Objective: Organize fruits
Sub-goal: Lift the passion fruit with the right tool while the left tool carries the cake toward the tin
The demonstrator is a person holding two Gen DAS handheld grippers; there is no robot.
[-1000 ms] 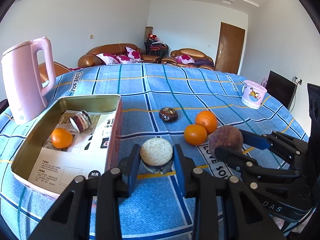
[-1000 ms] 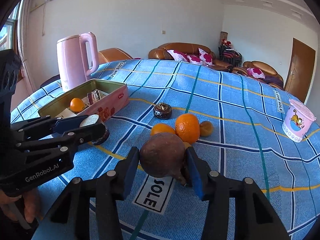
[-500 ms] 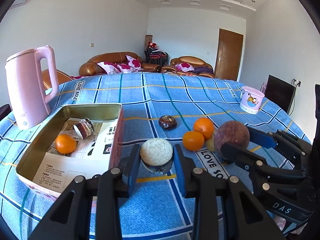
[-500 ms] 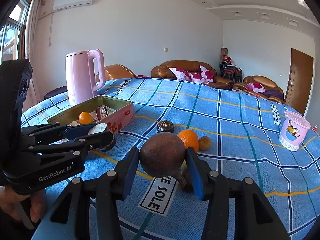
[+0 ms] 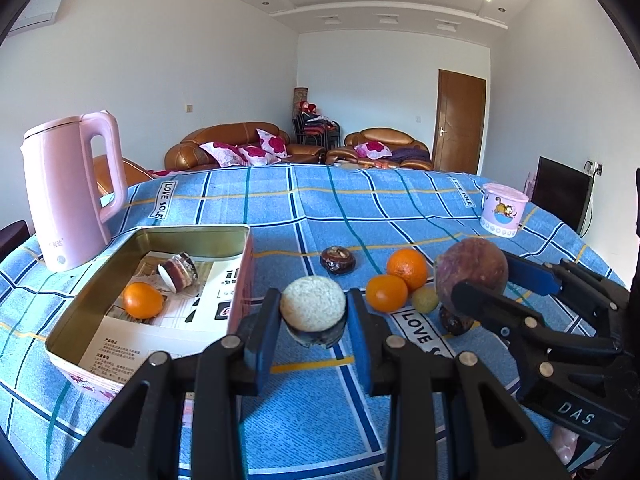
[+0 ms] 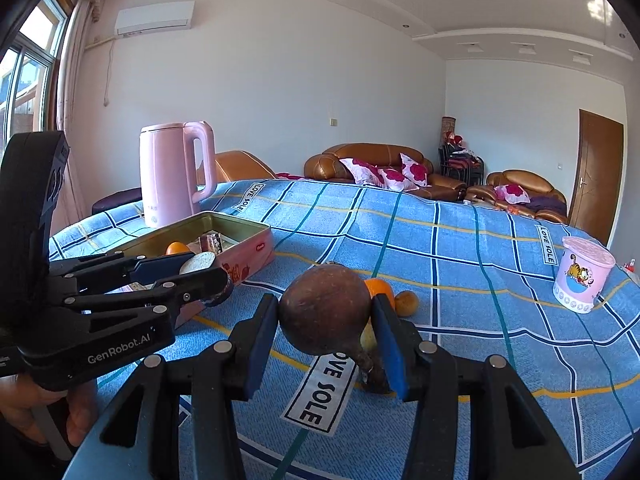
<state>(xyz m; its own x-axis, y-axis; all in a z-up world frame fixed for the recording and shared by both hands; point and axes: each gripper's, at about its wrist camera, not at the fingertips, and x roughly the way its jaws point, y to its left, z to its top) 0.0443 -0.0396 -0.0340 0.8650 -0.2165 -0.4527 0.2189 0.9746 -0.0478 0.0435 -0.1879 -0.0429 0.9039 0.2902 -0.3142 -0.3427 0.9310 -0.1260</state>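
Note:
My left gripper [image 5: 313, 316] is shut on a halved dark fruit with a pale cut face [image 5: 313, 309], held above the blue cloth just right of the open tin box [image 5: 176, 232]. The tin holds an orange [image 5: 143, 300] and another halved fruit [image 5: 178, 273]. My right gripper [image 6: 326, 322] is shut on a round brown fruit [image 6: 323, 314], lifted above the table; it shows in the left wrist view [image 5: 471, 271] too. Two oranges [image 5: 407, 268] [image 5: 386, 293], a small yellow-green fruit [image 5: 425, 300] and a dark fruit [image 5: 338, 260] lie on the cloth.
A pink kettle [image 5: 72, 188] stands behind the tin at the left. A pink cartoon cup [image 5: 502, 216] stands at the far right of the table. Sofas and a brown door are beyond the table's far edge.
Both grippers have risen from the table with their fruits and the views have tilted up. The brown fruit has lifted off the cloth, away from the oranges.

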